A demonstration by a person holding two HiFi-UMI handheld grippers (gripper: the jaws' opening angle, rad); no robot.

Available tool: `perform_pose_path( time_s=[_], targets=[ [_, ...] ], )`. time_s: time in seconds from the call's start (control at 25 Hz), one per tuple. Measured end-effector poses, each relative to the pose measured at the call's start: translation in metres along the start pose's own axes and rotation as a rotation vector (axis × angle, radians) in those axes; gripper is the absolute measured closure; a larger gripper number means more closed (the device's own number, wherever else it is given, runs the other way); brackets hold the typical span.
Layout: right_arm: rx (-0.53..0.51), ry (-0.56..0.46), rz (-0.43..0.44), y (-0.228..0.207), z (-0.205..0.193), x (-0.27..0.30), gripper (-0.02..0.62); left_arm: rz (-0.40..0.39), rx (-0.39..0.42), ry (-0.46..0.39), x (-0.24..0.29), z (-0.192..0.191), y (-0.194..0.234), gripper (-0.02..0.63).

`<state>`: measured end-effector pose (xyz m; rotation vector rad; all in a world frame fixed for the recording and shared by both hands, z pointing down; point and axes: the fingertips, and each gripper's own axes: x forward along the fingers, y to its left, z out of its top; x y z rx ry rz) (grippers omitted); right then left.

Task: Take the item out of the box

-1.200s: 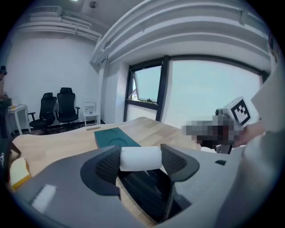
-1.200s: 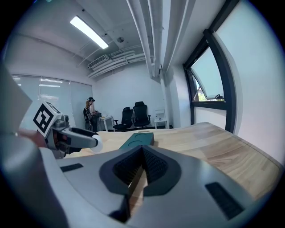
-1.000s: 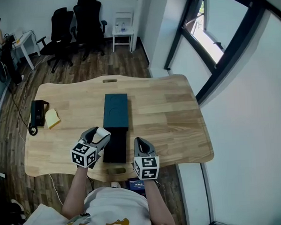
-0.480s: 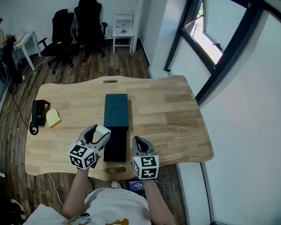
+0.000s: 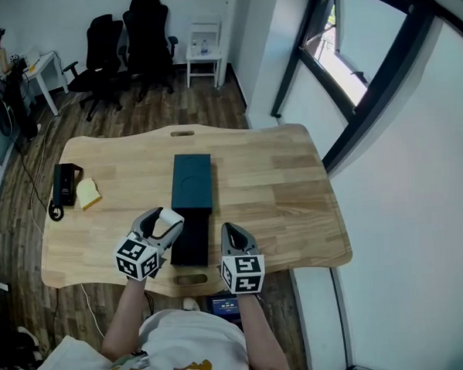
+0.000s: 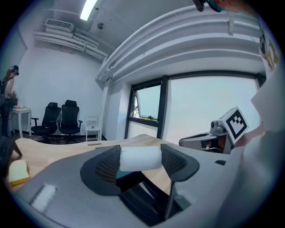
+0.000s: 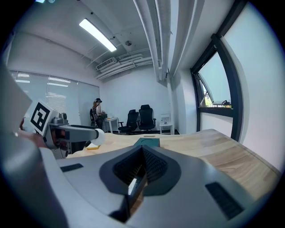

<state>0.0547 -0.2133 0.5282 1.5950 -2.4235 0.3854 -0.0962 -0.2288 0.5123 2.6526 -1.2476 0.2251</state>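
Note:
A white roll-shaped item [image 5: 169, 219] [image 6: 140, 159] is pinched in my left gripper [image 5: 162, 221] [image 6: 140, 161], which is shut on it just above the left edge of the open black box base [image 5: 190, 238] [image 6: 147, 198]. The dark teal lid [image 5: 191, 182] [image 7: 147, 142] lies flat on the table beyond the base. My right gripper [image 5: 228, 230] [image 7: 141, 165] hovers right of the base near the table's front edge, jaws shut with nothing between them. In the right gripper view, the left gripper with the white item [image 7: 99, 136] shows at the left.
The wooden table [image 5: 278, 186] carries a black device [image 5: 61, 187] and a yellow pad [image 5: 86, 195] at its left end. Black office chairs [image 5: 123, 39] and a small white side table [image 5: 203, 54] stand beyond it. A window wall [image 5: 349, 66] runs on the right.
Both grippers hold almost still; the left one with the white item has only drifted a few pixels.

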Motion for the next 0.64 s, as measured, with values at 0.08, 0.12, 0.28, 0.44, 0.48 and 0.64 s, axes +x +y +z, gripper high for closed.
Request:
perform_pose_path(
  time_s=[0.08,0.12,0.28,0.44,0.48,0.64],
  targets=[
    [0.031,-0.012,0.007,0.000,0.001,-0.001,0.591,-0.004,-0.001,0.002,0.000,-0.001,0.000,0.318],
    [0.048,-0.020,0.015,0.001,0.001,-0.001,0.591,-0.005,-0.004,0.001,0.000,-0.001,0.000,0.318],
    [0.071,-0.032,0.039,0.006,0.002,-0.002,0.591,-0.001,-0.024,-0.005,-0.001,-0.001,0.003,0.318],
    [0.078,-0.034,0.038,0.004,0.002,-0.003,0.591,0.004,-0.044,-0.027,-0.002,0.003,0.006,0.318],
    [0.080,-0.037,0.036,0.003,0.003,-0.002,0.591,0.003,-0.044,-0.034,-0.002,0.005,0.007,0.318],
    [0.090,-0.042,0.025,-0.001,0.002,0.000,0.591,0.001,-0.004,-0.038,-0.001,0.012,0.009,0.318]
  ],
)
